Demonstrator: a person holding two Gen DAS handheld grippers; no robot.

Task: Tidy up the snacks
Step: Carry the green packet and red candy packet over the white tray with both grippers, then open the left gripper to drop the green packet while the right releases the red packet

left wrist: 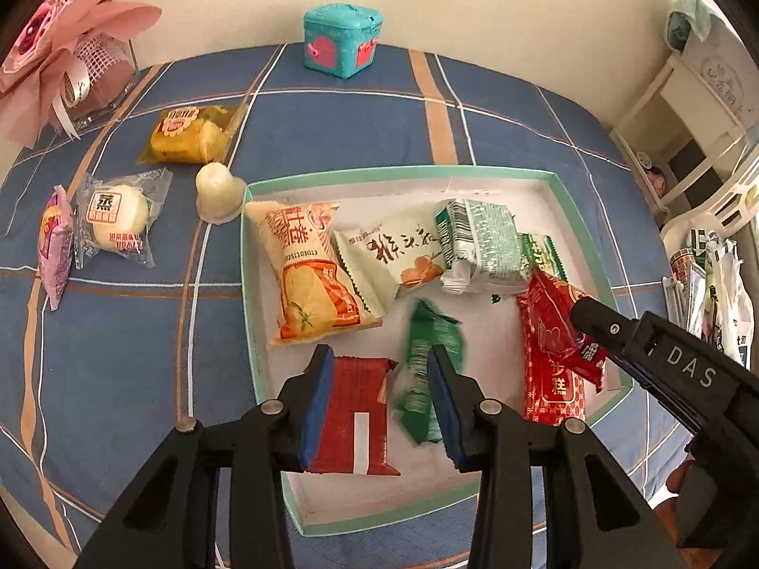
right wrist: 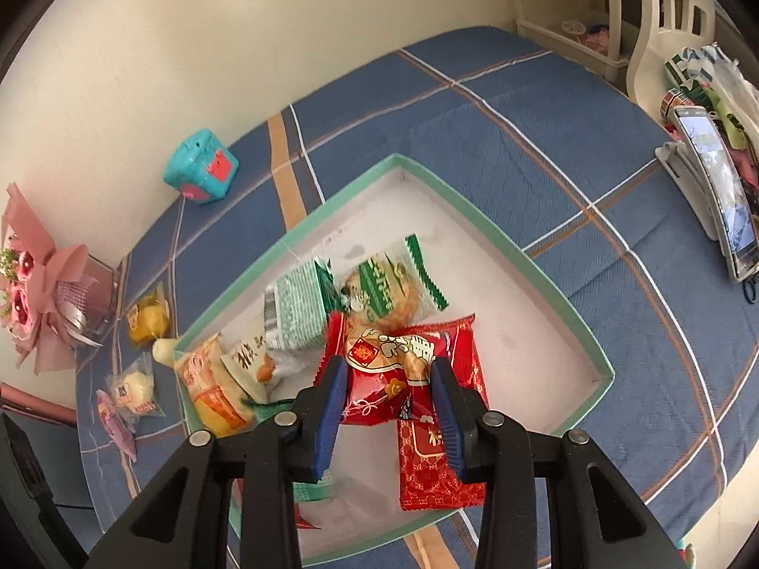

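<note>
Dropping snacks into the tray (left wrist: pixel 588 218).
My left gripper (left wrist: pixel 379 403) open, green packet (left wrist: pixel 427 379) loose; right gripper (right wrist: pixel 386 408) clamps red packet (right wrist: pixel 393 374), release next.

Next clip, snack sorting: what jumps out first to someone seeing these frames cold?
The mint-rimmed shallow box on the blue plaid cloth, crowded with snack packets. The right gripper pinches a red snack packet over the box. The left gripper hangs over a dark red packet, a blurred green packet beside its finger. Four snacks lie outside the box to the left, among them a wrapped steamed bun, and a teal cube tin stands by the wall.
</note>
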